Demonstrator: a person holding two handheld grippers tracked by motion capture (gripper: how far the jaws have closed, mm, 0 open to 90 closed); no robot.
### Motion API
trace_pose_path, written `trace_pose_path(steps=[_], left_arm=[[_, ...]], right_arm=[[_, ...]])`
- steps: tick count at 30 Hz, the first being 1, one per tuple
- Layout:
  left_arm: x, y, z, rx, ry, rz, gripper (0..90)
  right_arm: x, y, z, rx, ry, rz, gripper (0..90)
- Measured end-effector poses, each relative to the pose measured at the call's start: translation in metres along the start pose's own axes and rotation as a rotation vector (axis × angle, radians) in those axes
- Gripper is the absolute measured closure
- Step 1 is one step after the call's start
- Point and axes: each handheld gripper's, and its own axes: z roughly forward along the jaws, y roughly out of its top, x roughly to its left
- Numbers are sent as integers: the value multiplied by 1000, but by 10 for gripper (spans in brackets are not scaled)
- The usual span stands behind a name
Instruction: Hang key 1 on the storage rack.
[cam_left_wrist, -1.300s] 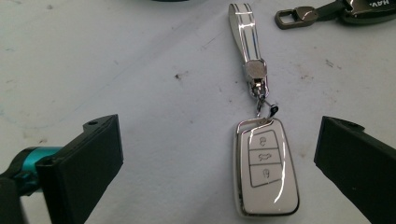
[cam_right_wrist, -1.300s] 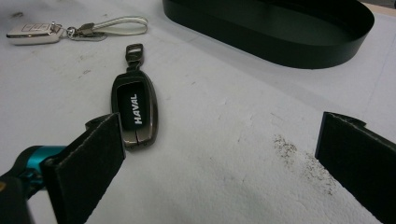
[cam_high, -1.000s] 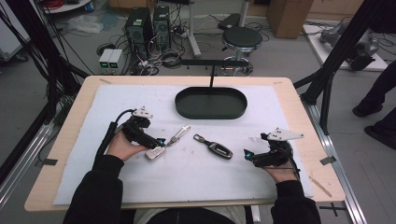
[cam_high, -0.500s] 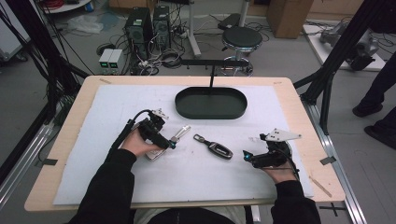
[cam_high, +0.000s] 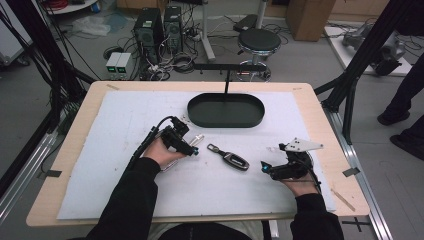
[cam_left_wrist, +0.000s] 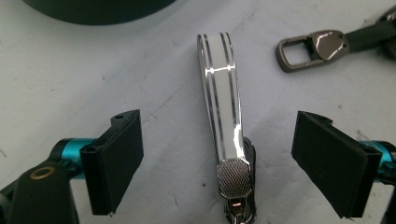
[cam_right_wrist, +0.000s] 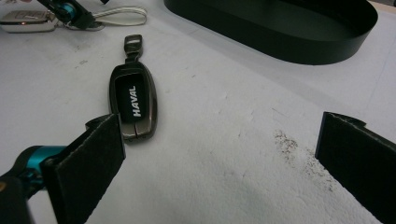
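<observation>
A: Watching from the side. Tabletop under a white mat, black oval tray at the far middle, nothing visible in it. Two key fobs lie on the mat in front of it.

B: Which one's in play?

A: The silver fob with the white strap. Left gripper sits low over it, jaws straddling the strap where it meets the metal clasp. Jaws have just been closing, strap between them, but pads aren't on it yet, clear gap both sides. Not grasping.

B: Right side?

A: Right gripper parked near the right edge, jaws spread wide, nothing between them. The dark HAVAL fob lies just ahead of its left jaw, untouched.

B: So step is?

A: Pick approach on the silver fob, I'd say. Next move needs the jaws to finish closing square on the strap or clasp, then a straight lift. Strap is thin and glossy, so it could slip. Tray looks like the likely drop.
</observation>
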Motion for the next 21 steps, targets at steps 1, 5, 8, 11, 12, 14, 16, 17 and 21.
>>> trace_pose_path(steps=[1,5,8,11,12,14,16,17,21], left_arm=[[0,1,1,1,1,-3,178],[-4,5,6,20,13,0,242],[-10,8,10,48,28,29,324],[-13,9,10,59,36,41,377],[-13,11,10,75,56,35,401],[-12,11,9,86,50,25,429],[-12,11,8,91,53,16,458],[-12,11,8,92,54,14,480],[-13,11,7,95,52,16,611]], right_arm=[[0,0,0,0,1,2,8],[1,0,0,-3,3,-7,8],[2,0,0,2,4,-2,8],[2,0,0,0,0,-4,8],[2,0,-1,0,0,-5,8],[2,0,-1,1,-2,-7,8],[2,-1,-1,4,-4,-7,8],[2,-1,-1,5,-5,-8,8],[2,-1,-1,6,-6,-8,8]])
